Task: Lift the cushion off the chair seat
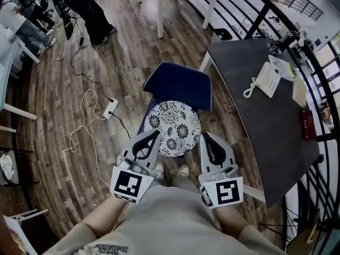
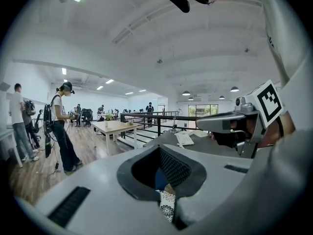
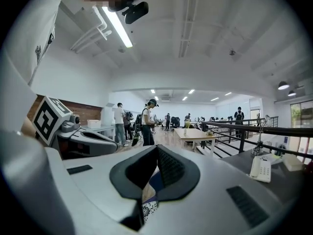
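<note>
**Q:** What does the seat carry?

**A:** The dark-blue upholstered chair point(image 1: 178, 84) bears a round black-and-white floral cushion point(image 1: 172, 127). The cushion lies flat and covers most of the seat. Beside the chair, a dark grey table point(image 1: 255, 142) carries a white corded telephone point(image 1: 267, 78).

**Q:** Where does the cushion lie relative to each claw?

**A:** It lies ahead of them and between them. In the head view the left claw point(image 1: 155, 134) sits at the cushion's near-left edge. The right claw point(image 1: 205, 136) is just beside its near-right edge. Whether either one touches the cushion cannot be judged. Each gripper view shows a sliver of the floral fabric below the jaw tips.

**Q:** What is the state of the claws?

**A:** Both are pressed together, jaw against jaw, with nothing pinched. Each points nearly level across the room.
</note>
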The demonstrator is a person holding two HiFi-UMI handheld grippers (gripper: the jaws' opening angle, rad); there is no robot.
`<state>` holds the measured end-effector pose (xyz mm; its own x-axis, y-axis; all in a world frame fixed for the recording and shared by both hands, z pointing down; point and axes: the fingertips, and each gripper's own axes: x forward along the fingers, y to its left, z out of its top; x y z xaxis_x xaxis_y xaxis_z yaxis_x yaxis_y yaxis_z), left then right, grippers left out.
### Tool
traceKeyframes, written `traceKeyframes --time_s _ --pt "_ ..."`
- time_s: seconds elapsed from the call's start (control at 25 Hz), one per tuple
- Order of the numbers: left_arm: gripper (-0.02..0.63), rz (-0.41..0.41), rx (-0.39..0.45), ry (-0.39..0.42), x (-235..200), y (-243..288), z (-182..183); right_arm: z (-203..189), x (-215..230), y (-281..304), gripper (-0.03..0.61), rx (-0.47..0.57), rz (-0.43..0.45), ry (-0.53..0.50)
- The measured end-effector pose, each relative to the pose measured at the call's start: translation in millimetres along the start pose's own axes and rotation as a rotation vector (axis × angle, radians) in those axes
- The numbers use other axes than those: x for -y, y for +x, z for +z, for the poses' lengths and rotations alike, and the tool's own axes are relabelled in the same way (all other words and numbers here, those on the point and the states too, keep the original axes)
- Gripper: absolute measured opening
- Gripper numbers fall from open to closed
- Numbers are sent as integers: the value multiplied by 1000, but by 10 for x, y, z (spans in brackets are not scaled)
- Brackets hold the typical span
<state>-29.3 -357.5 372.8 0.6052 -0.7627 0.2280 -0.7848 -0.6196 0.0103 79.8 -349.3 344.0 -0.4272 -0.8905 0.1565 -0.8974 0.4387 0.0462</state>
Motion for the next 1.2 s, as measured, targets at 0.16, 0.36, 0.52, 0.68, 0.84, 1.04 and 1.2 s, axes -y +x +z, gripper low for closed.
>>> traceKeyframes --time_s 0.16,0.36,0.52,0.68,0.84,1.04,1.2 --pt "5 0 -20 -21 -23 159 -64 -125 205 89 3 -26 -33 -26" --pt "3 0 -32 62 -59 411 -120 -362 523 256 5 -58 -75 6" --pt "3 -9 -52 79 -100 677 -255 -737 791 436 120 -169 -115 2" --pt "4 -39 -65 85 -114 989 -403 -1098 1023 618 146 -227 -139 0" --pt "3 -68 -72 83 -118 1350 -638 -1520 1214 770 160 -277 -139 19" --pt "3 -89 -52 95 -69 1679 -999 -2109 1339 987 176 -311 -128 29" --pt "5 -111 -110 95 -36 1973 -1623 -2725 1504 1206 186 -340 -147 38"
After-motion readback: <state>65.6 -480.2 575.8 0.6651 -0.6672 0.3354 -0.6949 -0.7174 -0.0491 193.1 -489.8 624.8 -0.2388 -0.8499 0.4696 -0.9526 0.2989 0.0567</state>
